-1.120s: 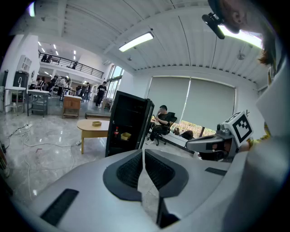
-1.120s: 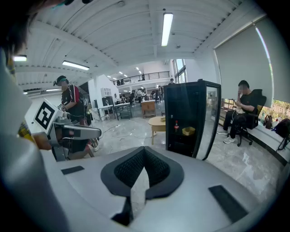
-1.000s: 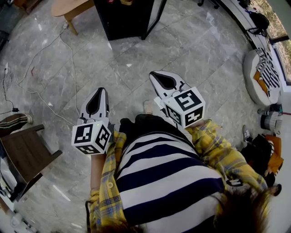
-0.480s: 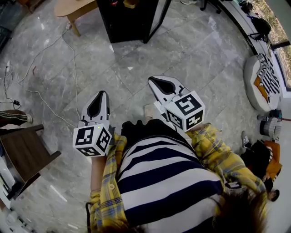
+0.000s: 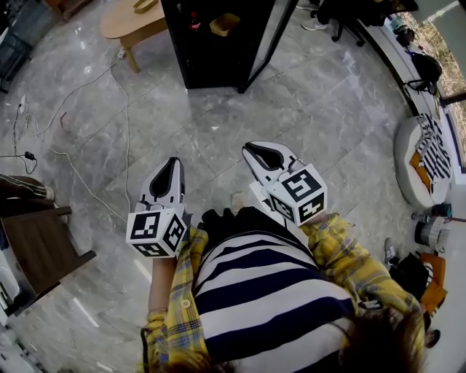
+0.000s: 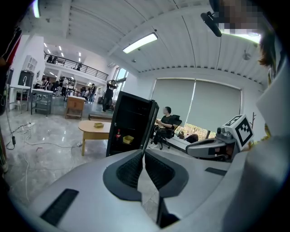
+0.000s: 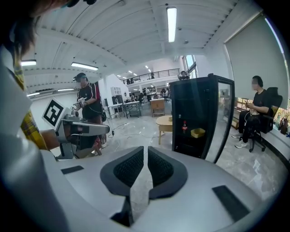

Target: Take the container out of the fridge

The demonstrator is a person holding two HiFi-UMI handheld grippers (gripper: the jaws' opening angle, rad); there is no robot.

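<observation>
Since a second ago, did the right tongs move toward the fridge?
No: right tongs and fridge both slid down the head view together; gap looks unchanged.

We are looking down at a grey marble floor (image 5: 218, 124), where a black fridge (image 5: 196, 58) is standing with its door open. On 1 shelf inside, a yellow container (image 5: 224, 24) is sitting near a red bottle (image 5: 193, 20). A wooden table (image 5: 124, 22) is standing just beside the fridge, and white cables (image 5: 128, 124) are trailing across the tiles.
</observation>
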